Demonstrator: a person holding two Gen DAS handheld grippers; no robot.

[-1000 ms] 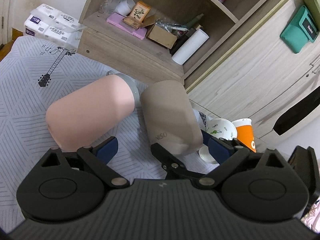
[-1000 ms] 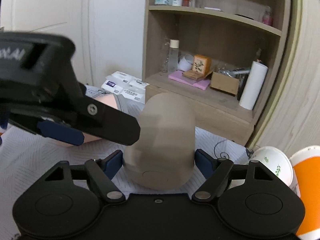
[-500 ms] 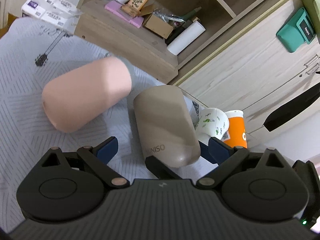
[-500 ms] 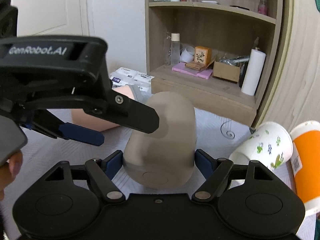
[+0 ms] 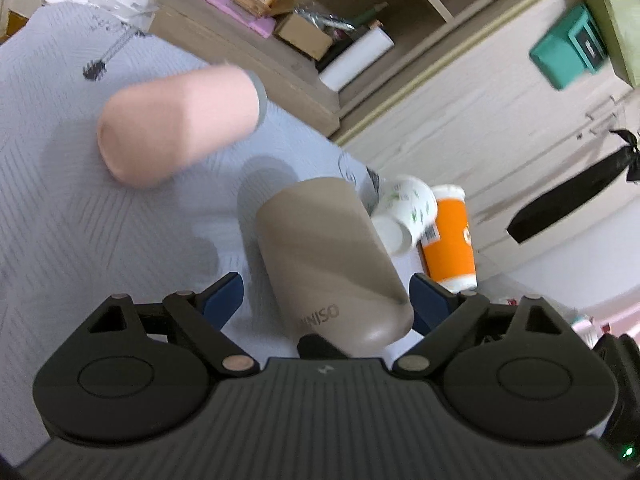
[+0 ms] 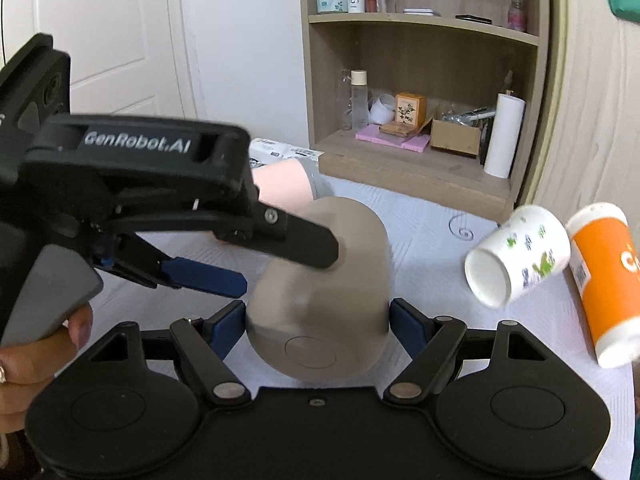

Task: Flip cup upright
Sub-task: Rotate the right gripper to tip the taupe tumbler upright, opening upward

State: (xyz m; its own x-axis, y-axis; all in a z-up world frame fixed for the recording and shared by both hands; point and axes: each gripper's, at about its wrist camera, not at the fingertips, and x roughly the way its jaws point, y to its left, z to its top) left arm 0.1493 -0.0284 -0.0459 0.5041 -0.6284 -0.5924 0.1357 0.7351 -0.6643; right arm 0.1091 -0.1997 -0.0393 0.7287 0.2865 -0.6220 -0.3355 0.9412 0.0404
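A tan cup point(image 6: 320, 300) marked MINISO is held off the grey cloth, base towards the right wrist camera. My right gripper point(image 6: 318, 320) is shut on it, with a blue pad on each side of its base. In the left wrist view the tan cup point(image 5: 328, 256) sits between the wide-open jaws of my left gripper point(image 5: 324, 294), nearer the right pad. The left gripper point(image 6: 286, 264) also shows in the right wrist view, crossing from the left, its upper finger over the cup.
A pink cup point(image 5: 176, 120) lies on its side on the cloth. A floral white paper cup point(image 6: 516, 252) and an orange cup point(image 6: 604, 280) lie tipped at the right. A wooden shelf unit point(image 6: 420, 168) with clutter stands behind.
The right gripper has lifted the tan cup and pulled it away from the pink cup. The left gripper has moved in around the tan cup.
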